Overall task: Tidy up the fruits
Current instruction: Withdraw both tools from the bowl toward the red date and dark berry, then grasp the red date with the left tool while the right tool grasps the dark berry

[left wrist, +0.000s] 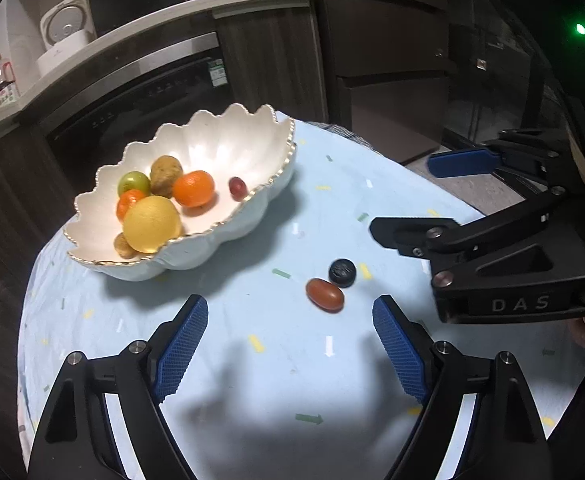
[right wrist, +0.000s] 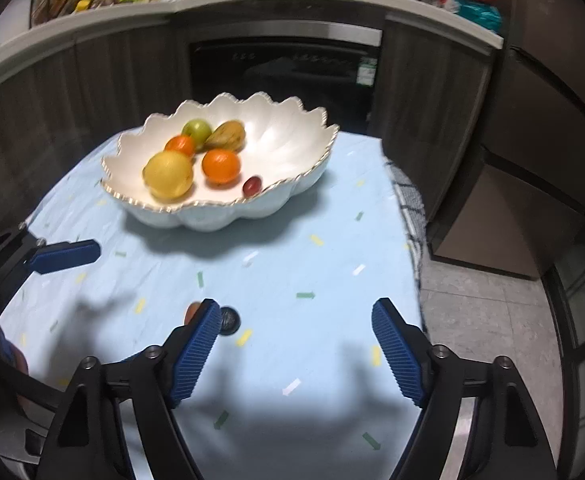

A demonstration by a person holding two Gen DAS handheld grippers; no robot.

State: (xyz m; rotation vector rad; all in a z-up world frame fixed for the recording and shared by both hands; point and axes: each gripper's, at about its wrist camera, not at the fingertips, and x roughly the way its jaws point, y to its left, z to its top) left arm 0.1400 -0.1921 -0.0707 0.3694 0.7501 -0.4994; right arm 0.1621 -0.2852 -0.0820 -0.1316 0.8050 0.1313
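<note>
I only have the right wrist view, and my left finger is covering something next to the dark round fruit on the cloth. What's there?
Observer: A reddish-brown oval fruit, touching the dark round fruit, both on the tablecloth.
Operator: Is the left gripper holding anything?
Observer: No, the left gripper is open and empty, above the cloth.
Operator: Anything hidden behind the big yellow fruit?
Observer: Yes, a small brown fruit sits against the bowl rim beside the yellow fruit.

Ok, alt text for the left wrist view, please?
The open left claw hovers over a pale blue tablecloth, just short of a small reddish-brown oval fruit and a dark round fruit. Beyond sits a white scalloped gold-rimmed bowl of mixed fruit; the open right claw enters from the right.
</note>
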